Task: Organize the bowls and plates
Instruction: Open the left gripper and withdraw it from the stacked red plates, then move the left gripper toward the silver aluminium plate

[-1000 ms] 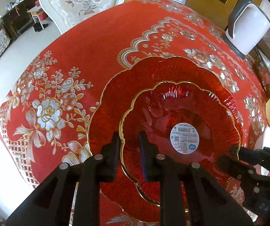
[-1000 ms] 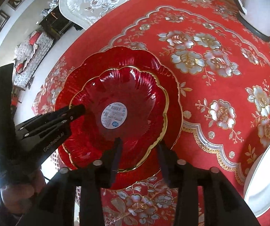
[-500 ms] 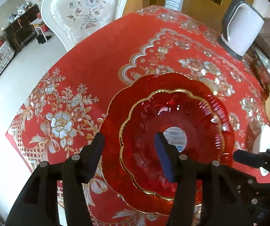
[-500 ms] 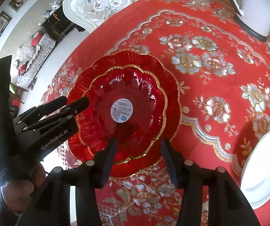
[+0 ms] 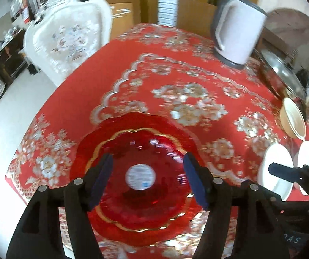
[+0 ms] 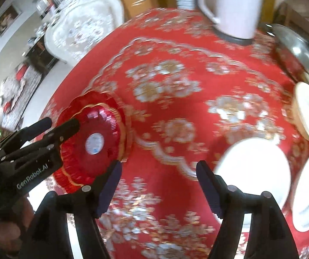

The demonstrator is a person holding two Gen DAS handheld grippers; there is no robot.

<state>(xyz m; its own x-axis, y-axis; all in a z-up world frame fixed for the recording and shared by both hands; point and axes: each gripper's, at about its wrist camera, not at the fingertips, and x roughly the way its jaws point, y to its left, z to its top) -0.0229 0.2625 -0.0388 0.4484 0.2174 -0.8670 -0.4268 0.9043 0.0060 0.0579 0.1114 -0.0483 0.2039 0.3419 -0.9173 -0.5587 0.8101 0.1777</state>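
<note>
Red scalloped glass bowl (image 5: pixel 141 157) nested in plate (image 5: pixel 89 146) | both grippers gaping

I saw a worktop (image 5: pixel 79 99) covered in a red cloth with gold-and-white flowers. At its near left edge a large red scalloped plate (image 5: pixel 85 151) lay flat, with a smaller gold-rimmed red bowl (image 5: pixel 141 151) nested in it. Far back stood a white kettle (image 5: pixel 238 32). Along the right edge lay a steel lid (image 5: pixel 284 73), a cream bowl (image 5: pixel 292 118) and two white plates (image 6: pixel 253 164).
</note>
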